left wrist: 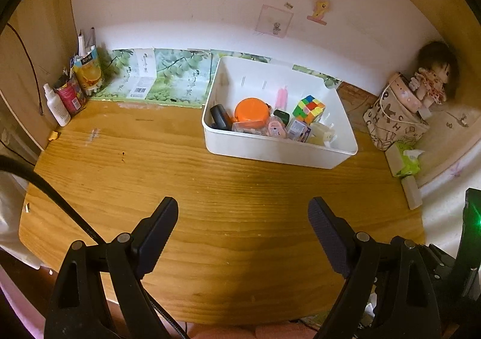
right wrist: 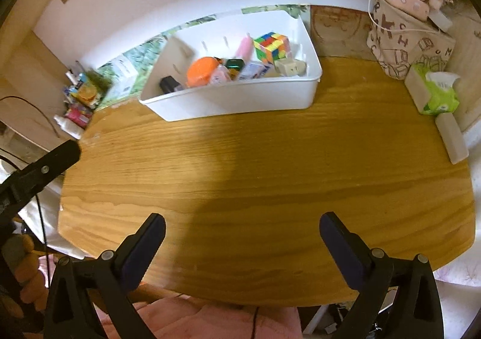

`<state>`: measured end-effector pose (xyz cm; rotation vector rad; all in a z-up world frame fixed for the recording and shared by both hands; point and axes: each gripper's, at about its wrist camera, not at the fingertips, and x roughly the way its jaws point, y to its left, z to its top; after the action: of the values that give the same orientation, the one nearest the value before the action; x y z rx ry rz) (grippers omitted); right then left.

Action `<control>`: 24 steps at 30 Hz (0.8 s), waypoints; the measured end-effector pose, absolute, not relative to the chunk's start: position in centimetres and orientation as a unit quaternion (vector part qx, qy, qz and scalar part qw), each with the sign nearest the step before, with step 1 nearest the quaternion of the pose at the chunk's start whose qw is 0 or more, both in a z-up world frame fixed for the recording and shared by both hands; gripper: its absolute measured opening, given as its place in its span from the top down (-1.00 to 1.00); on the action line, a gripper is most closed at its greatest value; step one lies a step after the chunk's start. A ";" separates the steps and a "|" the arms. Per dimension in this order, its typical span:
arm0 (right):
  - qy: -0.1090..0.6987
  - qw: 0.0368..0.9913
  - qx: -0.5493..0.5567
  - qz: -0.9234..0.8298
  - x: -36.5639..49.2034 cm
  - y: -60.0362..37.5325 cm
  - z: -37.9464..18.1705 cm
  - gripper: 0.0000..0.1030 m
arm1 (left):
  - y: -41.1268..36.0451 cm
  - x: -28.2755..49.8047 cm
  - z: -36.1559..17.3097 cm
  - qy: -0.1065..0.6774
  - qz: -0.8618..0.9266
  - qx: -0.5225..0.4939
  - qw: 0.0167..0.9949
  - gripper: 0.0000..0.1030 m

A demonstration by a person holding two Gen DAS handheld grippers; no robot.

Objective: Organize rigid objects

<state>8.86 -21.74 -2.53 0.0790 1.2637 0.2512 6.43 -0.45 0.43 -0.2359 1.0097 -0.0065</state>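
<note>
Fingers of both grippers spread (nothing between) above wooden table.

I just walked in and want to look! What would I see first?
A white bin at the back of the wooden table, full of small things: a colourful cube and an orange tub. A doll sits in the right corner.

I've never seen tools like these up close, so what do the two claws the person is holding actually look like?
Both are matte black plastic. The left claw and right claw each have two flat, dark, finely textured finger pads on angular black arms with triangular cut-outs and round silver pivot pins. A thin black cable trails beside the left one. Pink fabric shows below.
</note>
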 end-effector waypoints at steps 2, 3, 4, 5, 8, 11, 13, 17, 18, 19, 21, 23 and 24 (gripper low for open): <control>0.583 0.803 0.033 0.121 8.9 -21.6 -1.7 -0.99 | -0.6 6.4 0.7 0.480 0.001 -0.115 0.870 -0.75; 0.581 0.804 0.033 0.122 9.0 -21.5 -1.5 -0.99 | -0.7 6.3 0.8 0.479 0.005 -0.117 0.870 -0.75; 0.576 0.807 0.034 0.124 9.0 -21.5 -1.1 -0.99 | -0.8 6.3 0.9 0.478 0.006 -0.117 0.871 -0.75; 0.570 0.812 0.033 0.125 9.0 -21.4 -0.9 -0.99 | -0.9 6.5 0.9 0.476 0.009 -0.113 0.872 -0.75; 0.561 0.817 0.019 0.128 9.6 -20.9 -0.6 -0.99 | -1.2 7.2 0.7 0.485 0.020 -0.102 0.868 -0.75; 0.553 0.823 0.006 0.130 10.3 -20.7 -0.4 -0.99 | -1.7 7.4 0.7 0.481 0.034 -0.090 0.872 -0.95; 0.559 0.819 -0.003 0.129 10.6 -20.7 -0.9 -0.99 | -2.0 7.4 0.5 0.478 0.039 -0.085 0.873 -0.95; 0.570 0.813 0.000 0.120 10.9 -21.1 -1.6 -0.99 | -2.5 7.2 0.5 0.477 0.052 -0.069 0.875 -0.96; 0.571 0.813 0.004 0.117 10.8 -21.3 -1.7 -0.99 | -2.6 7.1 0.5 0.477 0.052 -0.067 0.875 -0.96; 0.572 0.812 0.007 0.115 10.7 -21.4 -1.7 -0.99 | -2.7 6.9 0.4 0.477 0.053 -0.066 0.875 -0.96; 0.575 0.811 0.009 0.111 10.5 -21.6 -1.9 -0.99 | -2.8 6.6 0.3 0.479 0.054 -0.063 0.874 -0.97; 0.579 0.807 0.010 0.116 10.4 -21.5 -2.2 -0.99 | -2.9 6.5 0.4 0.477 0.055 -0.062 0.875 -0.97; 0.581 0.805 0.010 0.118 10.4 -21.5 -2.3 -0.99 | -3.0 6.4 0.4 0.476 0.057 -0.061 0.875 -0.97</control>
<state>10.37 -21.50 -2.26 0.0208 1.2449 0.2537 6.43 -2.99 0.40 -0.1281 0.9939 0.1194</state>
